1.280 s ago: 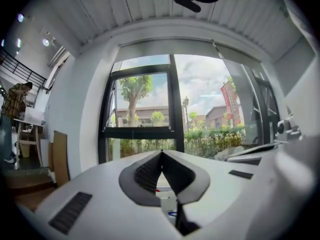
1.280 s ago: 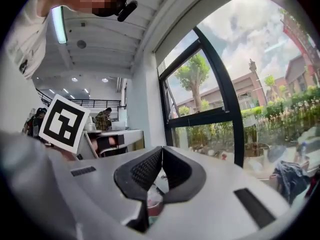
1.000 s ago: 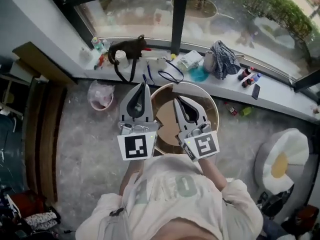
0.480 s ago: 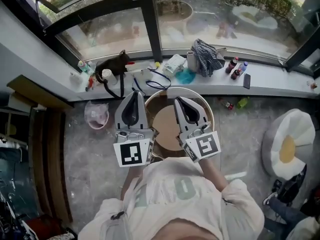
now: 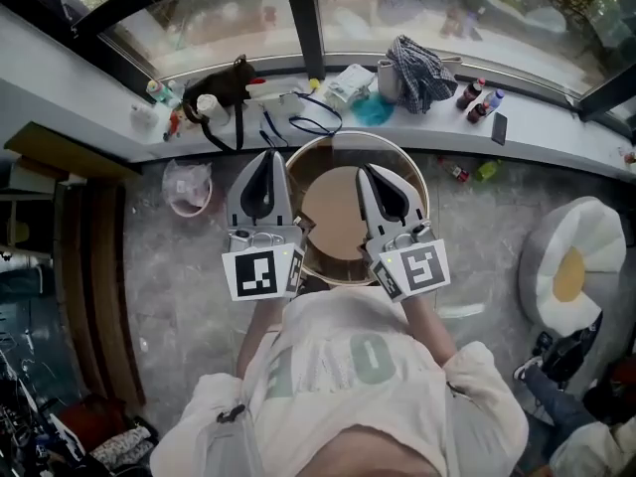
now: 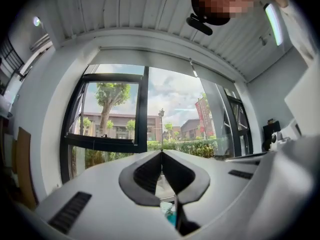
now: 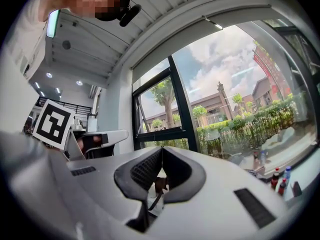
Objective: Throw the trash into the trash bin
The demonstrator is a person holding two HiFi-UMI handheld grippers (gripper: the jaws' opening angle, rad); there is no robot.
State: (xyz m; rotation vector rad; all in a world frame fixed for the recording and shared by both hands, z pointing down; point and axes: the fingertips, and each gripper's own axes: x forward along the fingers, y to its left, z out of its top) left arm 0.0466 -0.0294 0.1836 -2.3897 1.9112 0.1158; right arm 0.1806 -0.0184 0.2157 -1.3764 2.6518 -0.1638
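Note:
In the head view my left gripper [image 5: 268, 154] and right gripper [image 5: 365, 168] are held side by side, both shut and holding nothing. They point out over a round tub [image 5: 348, 138] with a brown inside, near its left and right rims. A small pale bin lined with a plastic bag [image 5: 188, 189] stands on the floor left of the tub. In the left gripper view the jaws [image 6: 161, 153] meet at the tips before the window. The right gripper view shows its jaws [image 7: 161, 149] closed the same way.
The windowsill [image 5: 556, 137] beyond the tub carries a black bag [image 5: 221, 89], cables [image 5: 314, 123], a crumpled wrapper [image 5: 350, 81], a checked cloth [image 5: 417, 68], bottles [image 5: 475, 104] and a phone [image 5: 499, 127]. An egg-shaped cushion [image 5: 566, 276] lies on the floor at right, wooden furniture [image 5: 89, 286] at left.
The head view has swung, so the windowsill sits higher and flatter in the picture. Both grippers stay shut and side by side over the tub, a little further apart.

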